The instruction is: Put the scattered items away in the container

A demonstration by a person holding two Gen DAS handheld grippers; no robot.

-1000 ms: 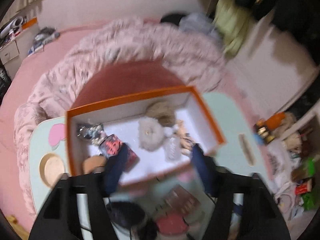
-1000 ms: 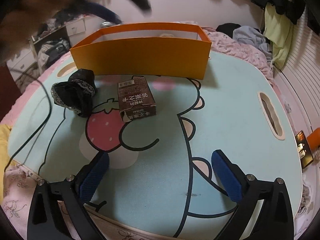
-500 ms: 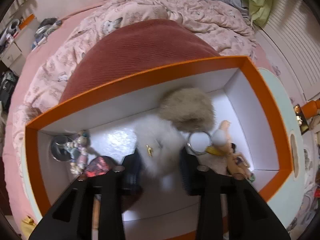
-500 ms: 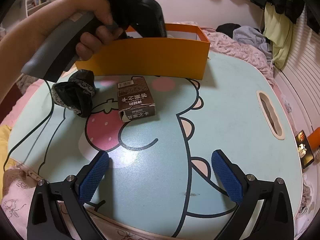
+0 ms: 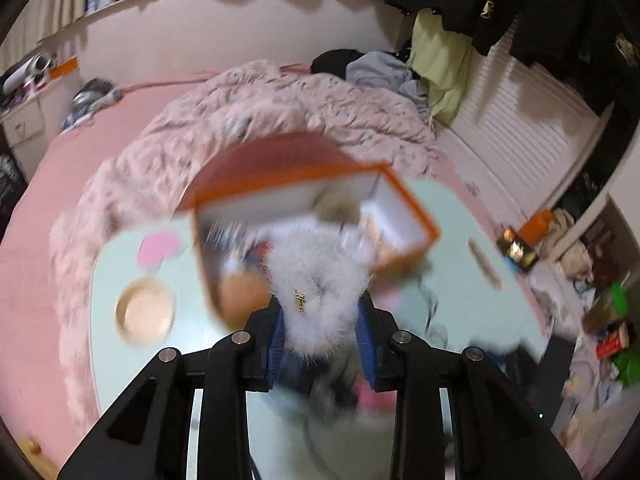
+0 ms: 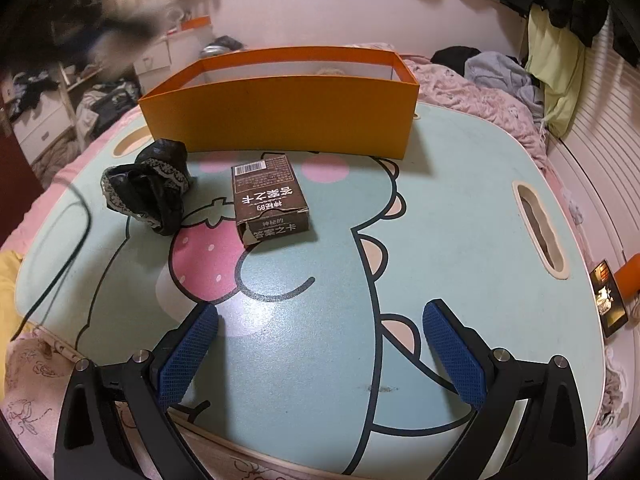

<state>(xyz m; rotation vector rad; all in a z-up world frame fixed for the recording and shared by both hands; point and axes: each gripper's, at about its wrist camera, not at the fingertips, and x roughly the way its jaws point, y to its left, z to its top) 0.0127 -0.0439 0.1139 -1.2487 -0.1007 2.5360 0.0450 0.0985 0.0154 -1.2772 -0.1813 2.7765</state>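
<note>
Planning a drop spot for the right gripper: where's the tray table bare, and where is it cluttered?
Bare: the wide stretch of tray table between the brown card box and the slot handle, and the near area ahead of the open right gripper. Crowded: the left side, where the black lace cloth and card box sit close together before the orange box.

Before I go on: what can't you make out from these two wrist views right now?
- Left wrist view: motion blur smears the orange box contents; only the white fluffy puff in the left gripper reads clearly.
- Right wrist view: the box's near wall hides its inside.
- Right wrist view: the dark smear top left is too blurred to identify.
</note>
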